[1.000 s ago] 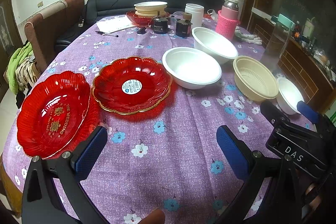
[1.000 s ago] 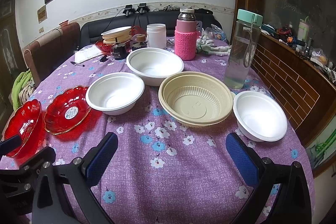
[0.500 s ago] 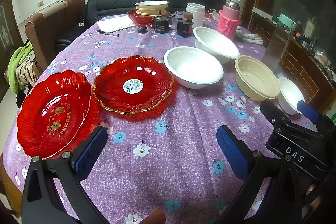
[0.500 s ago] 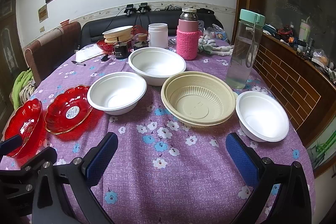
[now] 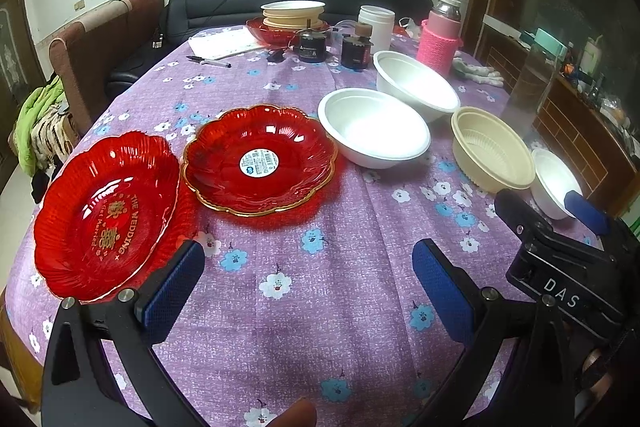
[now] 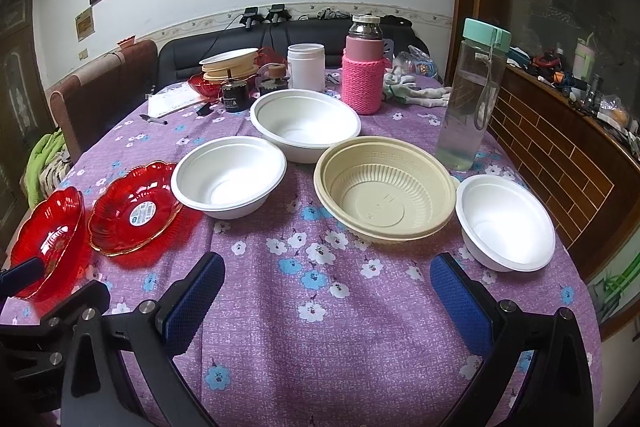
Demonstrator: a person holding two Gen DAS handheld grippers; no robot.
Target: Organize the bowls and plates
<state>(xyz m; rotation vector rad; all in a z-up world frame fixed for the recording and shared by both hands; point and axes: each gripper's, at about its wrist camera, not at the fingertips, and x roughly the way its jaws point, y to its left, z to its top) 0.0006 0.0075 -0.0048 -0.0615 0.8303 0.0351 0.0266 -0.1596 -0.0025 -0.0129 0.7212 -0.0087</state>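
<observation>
Two red plates lie at the table's left: one with gold lettering (image 5: 106, 215) and one with a round sticker (image 5: 258, 159). To their right stand a white bowl (image 5: 374, 139), a larger white bowl (image 5: 416, 93), a beige bowl (image 5: 492, 147) and a small white bowl (image 6: 505, 221). My left gripper (image 5: 306, 281) is open and empty above the cloth in front of the red plates. My right gripper (image 6: 326, 293) is open and empty in front of the beige bowl (image 6: 384, 191).
A stack of plates and bowls (image 5: 294, 17) stands at the far end, beside dark jars (image 5: 312, 45), a white jar (image 6: 306, 67), a pink-sleeved bottle (image 6: 362, 79) and a clear water bottle (image 6: 474, 95). Papers and a pen (image 5: 210, 61) lie far left. Chairs flank the table's left side.
Both grippers have drifted slightly forward and stay open. Nothing on the table has moved.
</observation>
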